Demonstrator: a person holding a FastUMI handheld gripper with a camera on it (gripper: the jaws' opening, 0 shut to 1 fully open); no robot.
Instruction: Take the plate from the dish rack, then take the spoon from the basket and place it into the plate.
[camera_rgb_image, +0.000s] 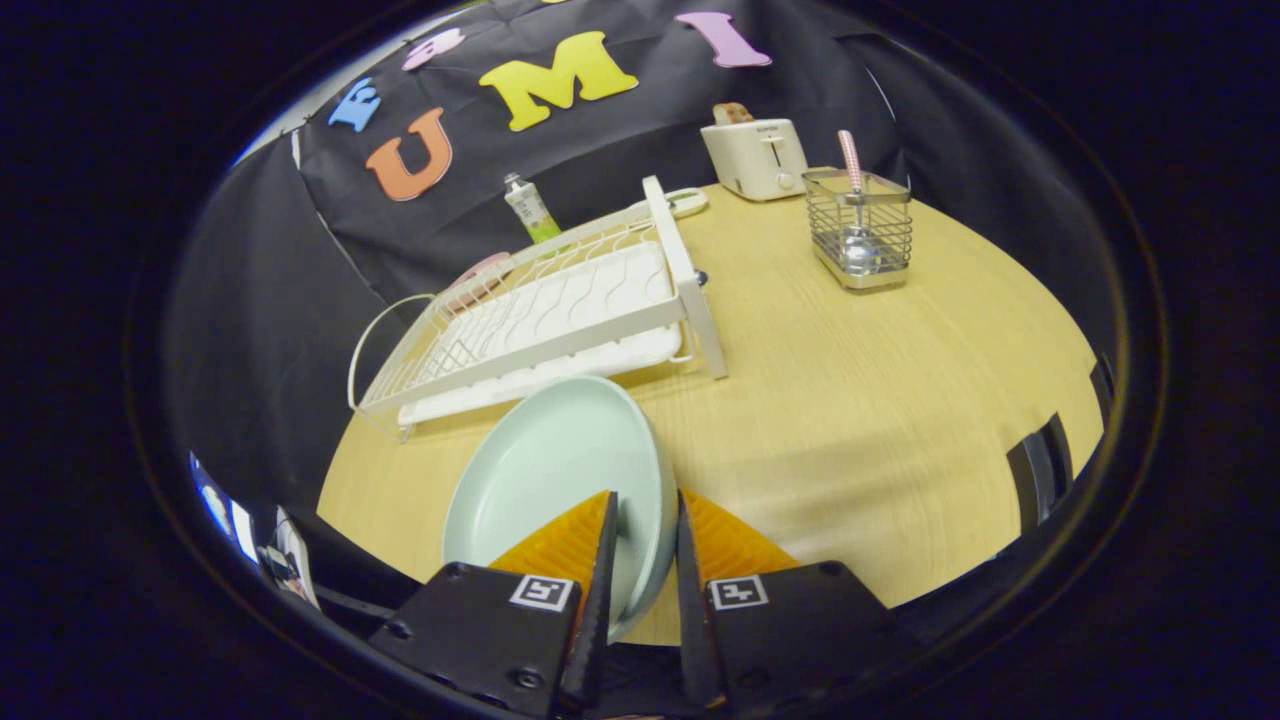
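Two fingers (645, 545) pinch the near rim of one pale green plate (560, 480), one finger inside the rim and one outside; each carries a small square black-and-white marker. Beyond the plate, one white dish rack (560, 315) sits on the wooden surface (850, 400). Farther off stands one wire basket (862, 238) holding one spoon (853, 190) with a striped handle. One white toaster (755, 157) stands behind it; its brand is too small to read. One tube (530, 210) leans behind the rack.

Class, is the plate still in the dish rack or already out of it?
Out. The plate is gripped at its rim by the tongs, over the table, just before the empty dish rack.
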